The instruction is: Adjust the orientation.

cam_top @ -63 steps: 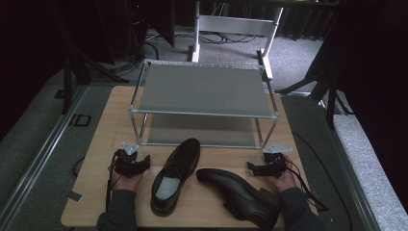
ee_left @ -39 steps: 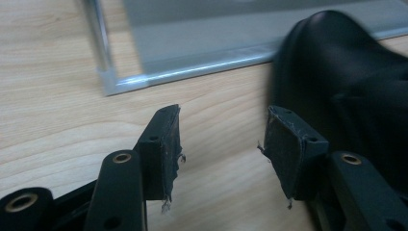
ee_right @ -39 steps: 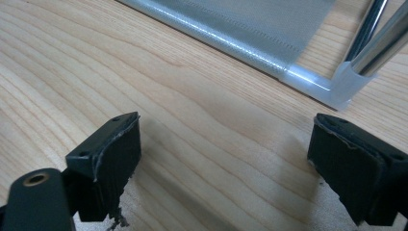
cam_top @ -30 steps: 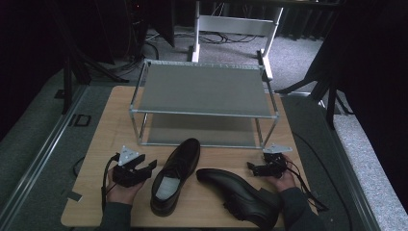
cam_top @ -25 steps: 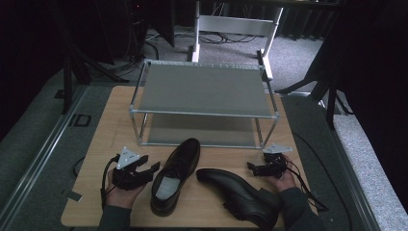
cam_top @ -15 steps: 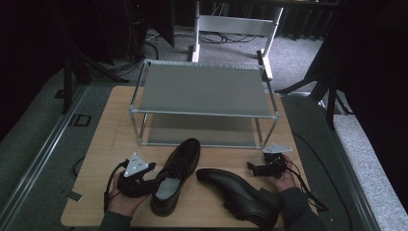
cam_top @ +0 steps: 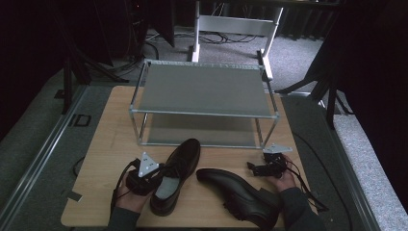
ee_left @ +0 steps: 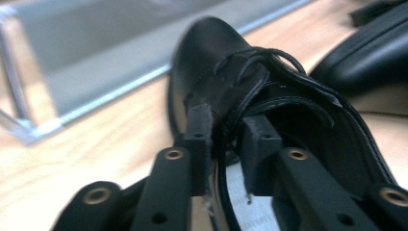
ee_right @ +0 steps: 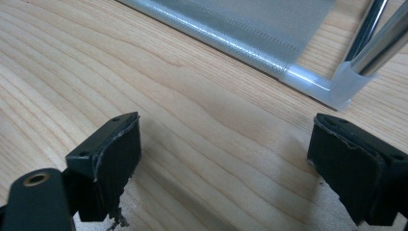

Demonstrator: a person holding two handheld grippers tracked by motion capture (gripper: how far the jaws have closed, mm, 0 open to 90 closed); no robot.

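Two black leather lace-up shoes lie on the wooden table (cam_top: pixel 108 139). The left shoe (cam_top: pixel 175 175) points toward the rack, and the other shoe (cam_top: pixel 235 190) lies on its side to the right. My left gripper (cam_top: pixel 156 172) has just been closing, and in the left gripper view (ee_left: pixel 226 130) its pads pinch the left shoe's (ee_left: pixel 216 57) side wall beside the laces. My right gripper (cam_top: pixel 255 168) rests open by the second shoe's toe. In the right gripper view (ee_right: pixel 226 139) only bare wood lies between the wide-apart jaws.
A two-tier metal shoe rack (cam_top: pixel 202 89) stands at the middle of the table, and its lower shelf corner (ee_right: pixel 308 79) is just ahead of my right gripper. Dark floor, cables and stands surround the table.
My left gripper slid right from the table's bare left part to the left shoe, and its jaws came together on the shoe's edge. The right gripper and both shoes stayed put.
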